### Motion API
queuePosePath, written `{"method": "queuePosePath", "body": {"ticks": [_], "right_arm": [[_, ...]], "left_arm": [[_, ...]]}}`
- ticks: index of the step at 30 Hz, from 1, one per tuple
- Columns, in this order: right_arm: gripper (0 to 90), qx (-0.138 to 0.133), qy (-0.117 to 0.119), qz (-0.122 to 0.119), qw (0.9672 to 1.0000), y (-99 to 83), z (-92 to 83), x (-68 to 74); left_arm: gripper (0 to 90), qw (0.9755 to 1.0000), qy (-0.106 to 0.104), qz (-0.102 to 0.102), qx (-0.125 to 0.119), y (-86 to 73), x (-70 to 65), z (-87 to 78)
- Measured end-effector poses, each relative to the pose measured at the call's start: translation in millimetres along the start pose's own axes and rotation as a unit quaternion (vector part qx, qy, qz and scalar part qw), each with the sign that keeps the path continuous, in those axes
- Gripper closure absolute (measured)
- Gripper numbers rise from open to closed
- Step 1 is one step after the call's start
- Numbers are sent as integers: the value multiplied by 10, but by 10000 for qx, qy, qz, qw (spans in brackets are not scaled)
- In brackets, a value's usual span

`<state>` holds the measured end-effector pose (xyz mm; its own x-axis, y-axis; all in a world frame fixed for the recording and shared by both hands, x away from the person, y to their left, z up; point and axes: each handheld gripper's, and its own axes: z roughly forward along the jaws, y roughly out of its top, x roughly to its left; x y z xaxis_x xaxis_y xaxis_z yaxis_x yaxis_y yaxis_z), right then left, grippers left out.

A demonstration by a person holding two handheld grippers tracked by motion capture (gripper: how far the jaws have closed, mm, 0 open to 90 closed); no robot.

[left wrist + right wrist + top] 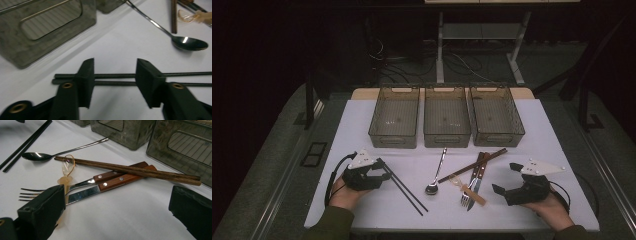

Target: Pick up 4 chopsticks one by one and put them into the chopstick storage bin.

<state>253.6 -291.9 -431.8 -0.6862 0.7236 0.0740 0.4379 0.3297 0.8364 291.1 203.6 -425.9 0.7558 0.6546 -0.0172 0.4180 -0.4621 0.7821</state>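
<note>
Left hand-held gripper [113, 82] straddling the black chopsticks [117, 78]

Jaws half spread, not yet pinching; the chopsticks lie crosswise between them on the bench [362, 125], right hand-held gripper [507, 181] well apart.

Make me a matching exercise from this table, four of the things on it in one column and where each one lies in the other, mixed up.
Things:
1. black chopsticks
2. spoon
3. brown chopsticks
4. bins

Places:
A. in a row of three at the far side of the table
B. across the wooden handles of the fork and knife
C. between the jaws of the left tool
D. on the cloth between the black chopsticks and the fork

Pairs: 1-C, 2-D, 3-B, 4-A
</note>
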Motion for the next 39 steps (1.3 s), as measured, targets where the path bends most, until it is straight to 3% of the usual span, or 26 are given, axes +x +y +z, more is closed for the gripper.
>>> {"method": "queuePosePath", "body": {"ticks": [6,10,16,22,39], "right_arm": [[10,9,8,-25,10000,-1,4,6],[10,22,9,-30,10000,0,9,8],[10,28,14,-19,10000,0,11,7],[10,20,-1,-15,10000,0,13,3],[10,4,-18,4,10000,1,12,1]], "left_arm": [[784,9996,203,-98,161,-29,111,-25],[895,9989,356,-186,251,-45,184,-7],[896,9970,554,-286,450,-59,303,91],[896,9960,632,-335,537,-63,340,149],[897,9949,716,-171,683,-10,366,260]]}}
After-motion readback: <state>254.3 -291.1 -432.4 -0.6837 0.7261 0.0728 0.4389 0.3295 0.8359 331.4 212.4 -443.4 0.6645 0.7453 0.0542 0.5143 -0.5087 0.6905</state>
